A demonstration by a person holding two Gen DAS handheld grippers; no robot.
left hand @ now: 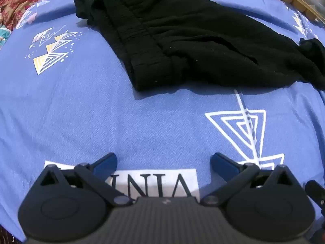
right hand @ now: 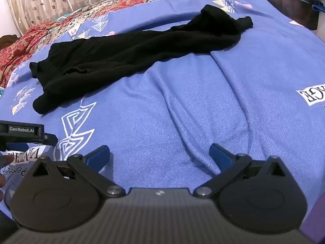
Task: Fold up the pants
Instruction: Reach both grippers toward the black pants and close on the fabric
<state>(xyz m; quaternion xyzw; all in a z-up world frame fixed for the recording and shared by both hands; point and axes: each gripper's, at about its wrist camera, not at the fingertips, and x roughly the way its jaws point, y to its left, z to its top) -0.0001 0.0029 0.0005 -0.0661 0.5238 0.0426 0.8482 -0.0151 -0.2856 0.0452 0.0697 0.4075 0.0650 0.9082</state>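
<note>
While the big blue bedsheet (right hand: 203, 101) lies wide under everything, start by looking at how it sits, because a few soft wrinkles run through it in front of your right hand. A bumpy sheet can drag the cloth, so lift a little when you move things over it.

Next comes the pair of black pants (right hand: 132, 55). They lie long and loose across the far part of the bed, well away from both of your tools. They look bunched and a bit twisted, so the step now, I think, is to reach out and pull them flat before any fold. The thick stretchy waistband (left hand: 134, 32) sits at the left end, and the leg ends (right hand: 225, 18) point to the far right (one looks curled over the other).

Your left gripper (left hand: 164, 162) hangs over the sheet with its fingers spread wide and nothing between them. Your right gripper (right hand: 159, 155) is the same, wide apart and holding nothing.

Go for the corners, not the middle. Pinch the waistband corner with the left one and the leg ends with the right one, then pull gently apart. Take only the pants in the pinch, not the sheet under them.
</note>
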